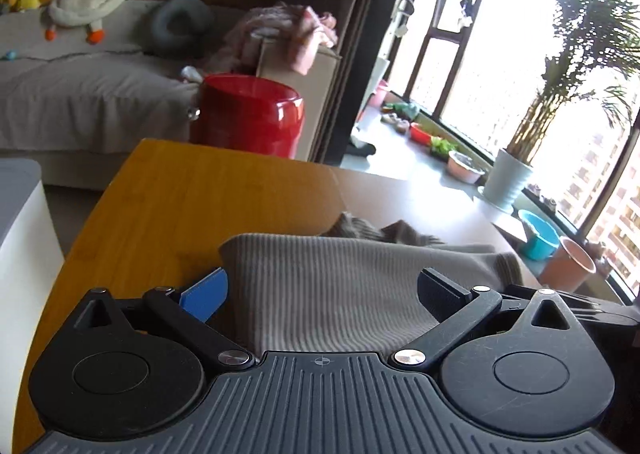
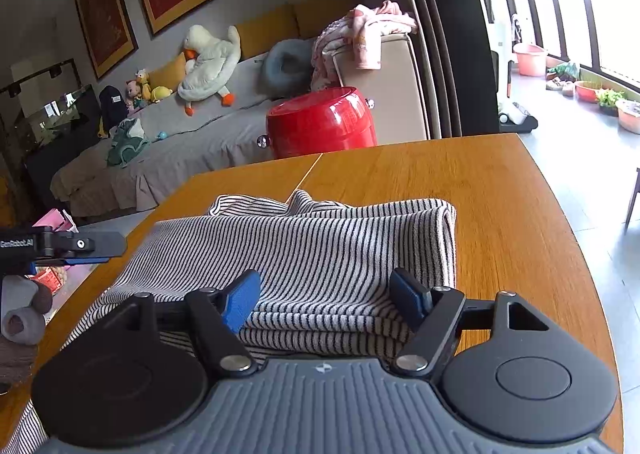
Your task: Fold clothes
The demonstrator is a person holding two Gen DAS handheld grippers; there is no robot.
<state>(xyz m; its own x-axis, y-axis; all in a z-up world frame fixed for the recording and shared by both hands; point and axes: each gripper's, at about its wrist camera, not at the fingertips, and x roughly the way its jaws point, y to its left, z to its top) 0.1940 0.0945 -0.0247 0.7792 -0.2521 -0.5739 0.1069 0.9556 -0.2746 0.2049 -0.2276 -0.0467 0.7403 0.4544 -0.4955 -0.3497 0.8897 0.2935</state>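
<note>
A black-and-white striped garment [image 2: 320, 250] lies folded in several layers on the wooden table [image 2: 500, 194]. My right gripper [image 2: 324, 302] is low over its near edge, open, the blue pads [image 2: 240, 302] standing apart on either side of the folded layers without pressing them. In the left wrist view the same garment [image 1: 320, 282] looks blurred and grey-beige. My left gripper [image 1: 322, 294] is open and wide above it, with nothing clamped. The left gripper [image 2: 108, 252] also shows side-on at the left edge of the right wrist view, off the garment's left side.
A red drum stool [image 2: 320, 126] stands beyond the table's far edge, in front of a grey sofa [image 2: 180, 150] with a plush goose [image 2: 208, 62] and pink clothes [image 2: 368, 30]. A potted palm [image 1: 512, 174] and basins [image 1: 538, 238] line the window.
</note>
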